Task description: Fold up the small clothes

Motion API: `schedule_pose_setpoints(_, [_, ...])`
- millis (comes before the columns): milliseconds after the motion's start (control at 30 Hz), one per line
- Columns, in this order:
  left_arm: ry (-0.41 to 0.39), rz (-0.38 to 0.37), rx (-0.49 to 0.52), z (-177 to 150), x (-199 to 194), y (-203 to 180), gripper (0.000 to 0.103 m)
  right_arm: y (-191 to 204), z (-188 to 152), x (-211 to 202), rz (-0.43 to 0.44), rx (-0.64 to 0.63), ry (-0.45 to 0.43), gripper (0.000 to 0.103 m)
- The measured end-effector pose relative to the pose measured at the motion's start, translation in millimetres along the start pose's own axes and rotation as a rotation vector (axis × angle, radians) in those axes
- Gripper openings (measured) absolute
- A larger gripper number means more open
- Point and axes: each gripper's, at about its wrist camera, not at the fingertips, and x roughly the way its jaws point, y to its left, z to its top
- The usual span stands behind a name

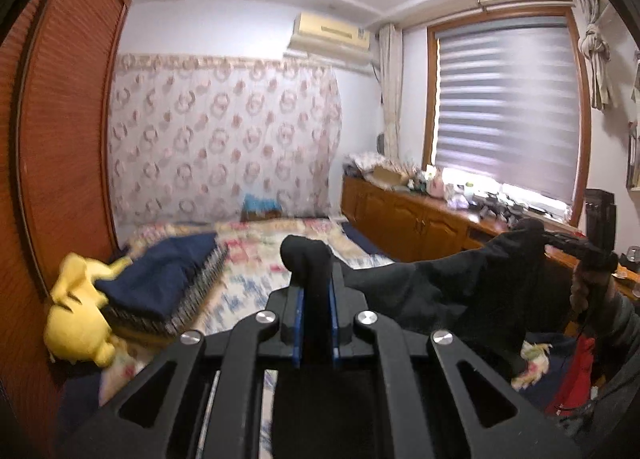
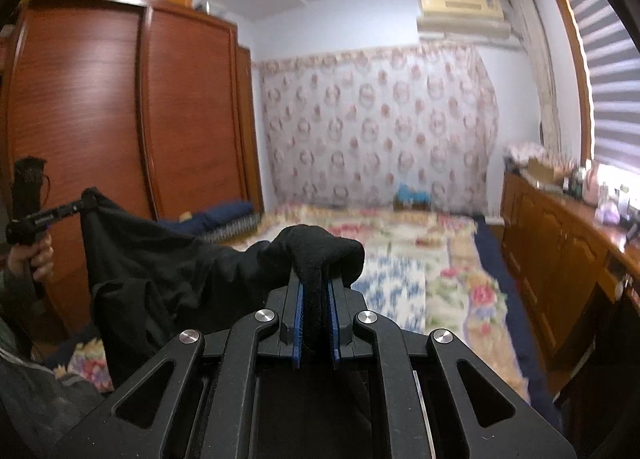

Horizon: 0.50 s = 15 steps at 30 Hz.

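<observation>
A small black garment point(image 1: 424, 291) hangs stretched in the air between my two grippers, above the flowered bed point(image 1: 256, 259). My left gripper point(image 1: 316, 291) is shut on one corner of it; the cloth bulges out past the blue pads. My right gripper point(image 2: 316, 299) is shut on the other corner. In the right wrist view the garment point(image 2: 160, 267) sags to the left toward the left gripper point(image 2: 86, 201). In the left wrist view the right gripper point(image 1: 544, 237) holds the cloth at the far right.
A yellow plush toy point(image 1: 76, 319) and a folded navy blanket point(image 1: 160, 279) lie on the bed's left side by the wooden wardrobe point(image 1: 60, 139). A cluttered wooden cabinet point(image 1: 420, 219) runs along the right under the window. The flowered bedspread point(image 2: 420, 259) lies below.
</observation>
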Motion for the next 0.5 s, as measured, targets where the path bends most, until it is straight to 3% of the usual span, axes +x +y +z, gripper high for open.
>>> schedule_pose_setpoints(133, [-0.069, 0.050, 0.040, 47, 3, 13, 0.007, 2, 52, 1, -0.022, -0.090, -0.063, 0.007])
schedule_pose_setpoints(300, [-0.079, 0.144, 0.096, 99, 62, 40, 0.007, -11, 121, 65, -0.084, -0.188, -0.057, 0.007])
schedule_pose_setpoints(400, [-0.002, 0.192, 0.100, 101, 137, 72, 0.008, -32, 139, 137, -0.159, -0.223, 0.015, 0.007])
schedule_pose_setpoints(467, [0.087, 0.200, 0.112, 84, 192, 90, 0.011, -58, 133, 204, -0.177, -0.188, 0.142, 0.009])
schedule_pose_setpoints(500, [0.120, 0.194, 0.110, 76, 208, 94, 0.017, -69, 121, 239, -0.197, -0.173, 0.210, 0.011])
